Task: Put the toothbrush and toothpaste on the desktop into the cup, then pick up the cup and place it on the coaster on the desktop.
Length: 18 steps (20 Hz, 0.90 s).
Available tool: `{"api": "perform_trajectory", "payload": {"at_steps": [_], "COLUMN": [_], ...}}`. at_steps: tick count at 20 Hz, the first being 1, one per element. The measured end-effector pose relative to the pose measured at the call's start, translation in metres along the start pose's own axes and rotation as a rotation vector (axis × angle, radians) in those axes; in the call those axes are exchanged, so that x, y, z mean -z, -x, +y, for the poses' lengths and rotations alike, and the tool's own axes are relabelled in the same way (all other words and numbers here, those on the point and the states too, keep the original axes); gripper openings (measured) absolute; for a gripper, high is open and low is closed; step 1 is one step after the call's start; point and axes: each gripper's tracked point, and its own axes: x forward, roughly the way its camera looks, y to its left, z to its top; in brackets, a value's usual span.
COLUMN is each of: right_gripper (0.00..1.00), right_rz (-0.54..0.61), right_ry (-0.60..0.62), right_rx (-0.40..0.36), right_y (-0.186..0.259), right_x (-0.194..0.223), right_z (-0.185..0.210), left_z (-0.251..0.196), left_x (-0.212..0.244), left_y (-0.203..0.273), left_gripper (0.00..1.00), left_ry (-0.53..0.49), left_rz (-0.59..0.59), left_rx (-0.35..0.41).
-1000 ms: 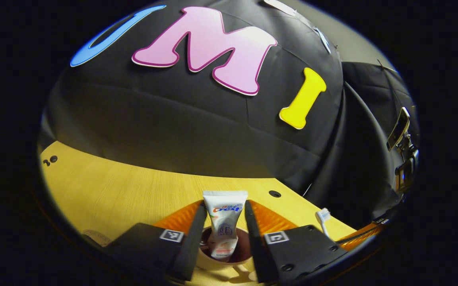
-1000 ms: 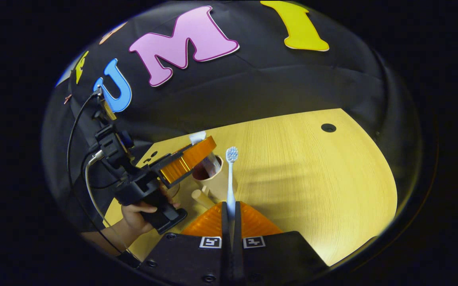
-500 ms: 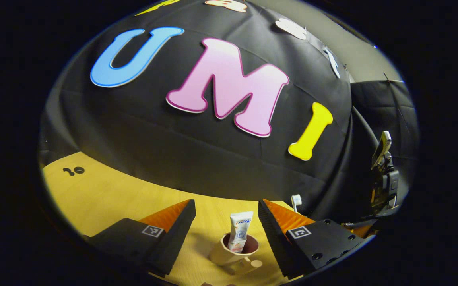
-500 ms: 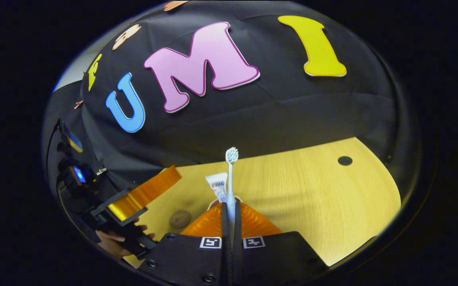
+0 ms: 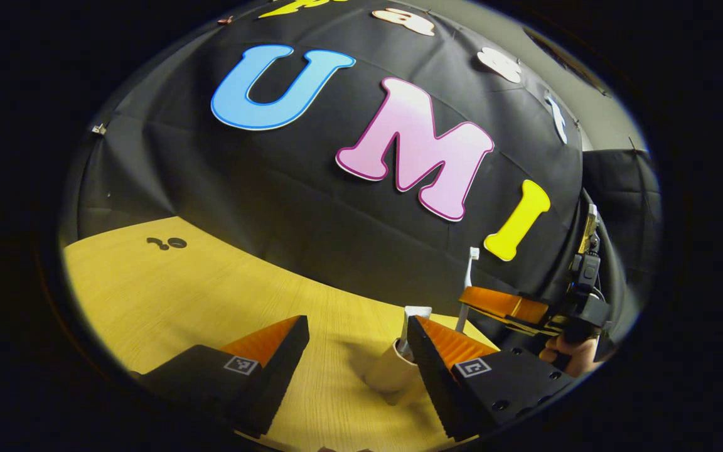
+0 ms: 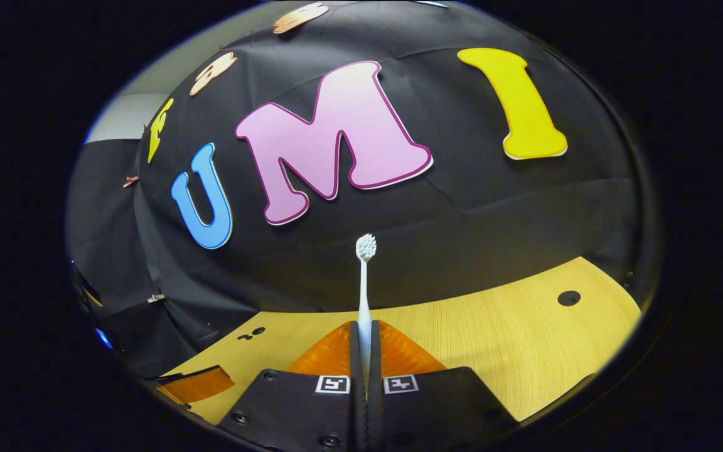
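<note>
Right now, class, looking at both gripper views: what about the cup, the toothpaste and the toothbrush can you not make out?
- Cup, left gripper view: its right side and mouth are hidden behind a finger of the left tongs.
- Toothpaste, same view: just the top edge shows above that finger.
- Toothbrush, right gripper view: the lower handle is hidden inside the right tongs.

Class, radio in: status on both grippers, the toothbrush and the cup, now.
Left gripper open, empty. Right gripper shut on toothbrush, bristles up, not yet in cup. Cup on desktop, toothpaste inside. Nothing blocking.
</note>
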Motion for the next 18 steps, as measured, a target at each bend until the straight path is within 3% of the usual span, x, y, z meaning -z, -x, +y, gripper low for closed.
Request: {"api": "perform_trajectory", "payload": {"at_steps": [9,13,17,18], "right_gripper": [0.05,0.05,0.2,0.33], "right_rz": [-0.111,-0.104,-0.06,-0.046], "right_ry": [0.168,0.211,0.187,0.193], "right_rx": [0.007,-0.005,-0.013,-0.002], "right_y": [-0.003,-0.003,0.003,0.004], "right_x": [0.029,0.049,0.07,0.074], "right_z": [0.013,0.018,0.016,0.013], "left_z": [0.013,0.019,0.018,0.018], "left_x": [0.003,0.014,0.025,0.026], "left_y": [0.002,0.0,0.002,0.002], "left_gripper": [0.98,0.98,0.98,0.98], "left_ry": [0.038,0.058,0.053,0.049], "left_rz": [-0.019,0.003,0.023,0.028], "left_rx": [-0.024,-0.036,-0.04,-0.038]}}
